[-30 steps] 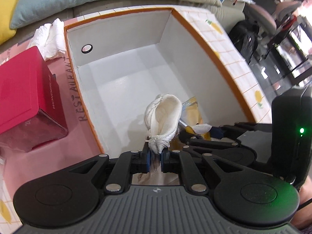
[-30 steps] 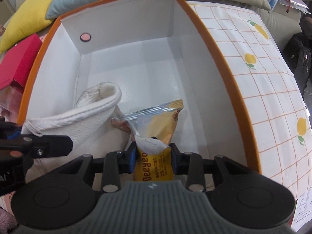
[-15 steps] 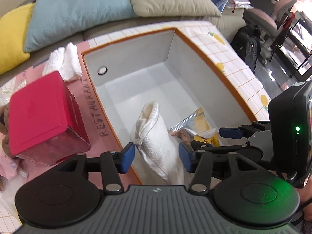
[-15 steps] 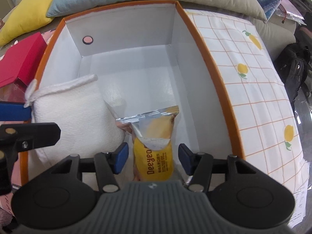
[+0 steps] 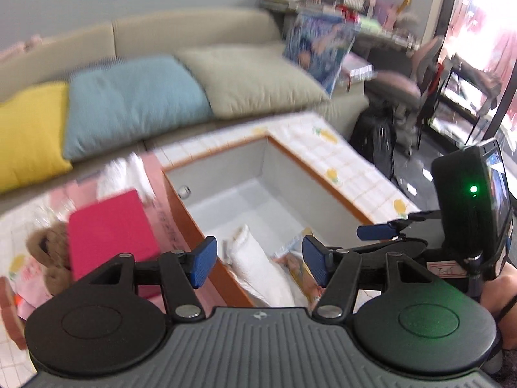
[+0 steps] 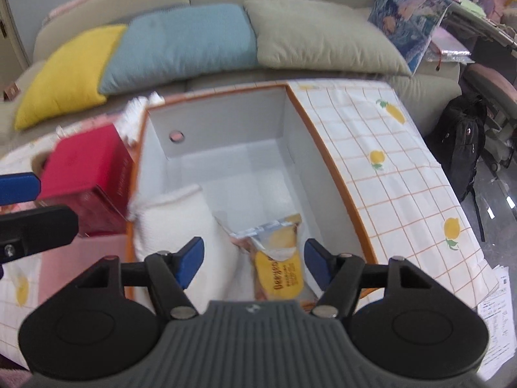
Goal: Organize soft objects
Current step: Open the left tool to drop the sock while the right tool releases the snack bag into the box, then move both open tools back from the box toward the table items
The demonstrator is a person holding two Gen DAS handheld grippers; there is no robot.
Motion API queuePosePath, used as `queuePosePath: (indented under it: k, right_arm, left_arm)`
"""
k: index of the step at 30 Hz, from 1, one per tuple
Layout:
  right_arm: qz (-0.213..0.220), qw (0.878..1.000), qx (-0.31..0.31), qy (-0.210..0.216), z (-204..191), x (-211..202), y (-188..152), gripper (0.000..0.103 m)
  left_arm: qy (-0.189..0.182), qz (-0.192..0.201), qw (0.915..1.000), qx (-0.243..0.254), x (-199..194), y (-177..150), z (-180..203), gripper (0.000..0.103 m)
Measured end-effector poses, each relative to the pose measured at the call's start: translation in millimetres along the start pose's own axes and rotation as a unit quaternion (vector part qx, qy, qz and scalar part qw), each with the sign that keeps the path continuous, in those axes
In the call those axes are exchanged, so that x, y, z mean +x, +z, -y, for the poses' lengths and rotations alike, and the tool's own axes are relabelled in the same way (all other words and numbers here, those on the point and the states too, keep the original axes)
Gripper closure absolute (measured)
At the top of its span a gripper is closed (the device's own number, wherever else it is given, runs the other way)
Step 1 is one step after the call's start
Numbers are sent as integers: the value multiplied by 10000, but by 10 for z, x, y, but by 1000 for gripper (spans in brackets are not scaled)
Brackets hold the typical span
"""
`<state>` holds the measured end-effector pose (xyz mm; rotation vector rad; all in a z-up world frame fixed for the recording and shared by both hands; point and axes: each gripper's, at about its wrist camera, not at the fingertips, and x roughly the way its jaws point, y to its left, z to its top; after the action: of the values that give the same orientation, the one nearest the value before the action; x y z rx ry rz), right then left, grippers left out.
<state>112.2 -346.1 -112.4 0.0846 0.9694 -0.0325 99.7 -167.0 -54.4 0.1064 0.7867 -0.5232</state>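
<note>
Left wrist view: left gripper (image 5: pixel 258 260) raised over near edge of orange-rimmed white box (image 5: pixel 318 179), blue-padded fingers (image 5: pixel 203 260) spread wide, nothing between them. Below, folded white towel (image 5: pixel 258 266) standing against box's left wall, yellow snack packet (image 5: pixel 295 258) just beside it to the right, both at near end of box floor. Red box (image 5: pixel 110 229) outside box's left wall on pink mat; brown plush toy (image 5: pixel 45 252) partly hidden behind it. Yellow, blue and beige cushions (image 5: pixel 135 97) lined along sofa beyond, blurred.

Right wrist view: right gripper (image 6: pixel 253 263) likewise parted, fingers (image 6: pixel 190 260) empty, hovering above towel (image 6: pixel 184 223) and packet (image 6: pixel 281 268). Packet lying near box's right wall (image 6: pixel 323 161), printed side up, silver seal toward far end. Towel touching left wall, leaning upright. Lemon-print checked cloth (image 6: pixel 397 177) covering worktop right of box. Black backpack (image 6: pixel 465 148) on floor further right.
</note>
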Motion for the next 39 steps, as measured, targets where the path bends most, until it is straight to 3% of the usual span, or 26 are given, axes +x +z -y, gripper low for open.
queuePosePath:
  k: [4,9,18,24,39]
  right_arm:
    - [392,9991,149,120,-219,-246,-125,35]
    - [517,9982,204,245,-510,-396,-327,35]
    - [331,9981,105,512,-959,-519,-685,31]
    - [87,9973,-230,686,-1314,-474,-781,31]
    - [-47,9909,-953,946,-2194,-184,-603,30]
  left_arm:
    - [227,576,9981,70,-331,-160,-70,32]
    - [636,816,9946,-1,-614,-409,-204,32]
    - [1175,539,9898,-599,-919,-963,-625,32]
    - [1499,324,9814,-1155,-1037,-1313,-1029,32]
    - [1951,345,9592,-2019,-1171,-1751,-1768,28]
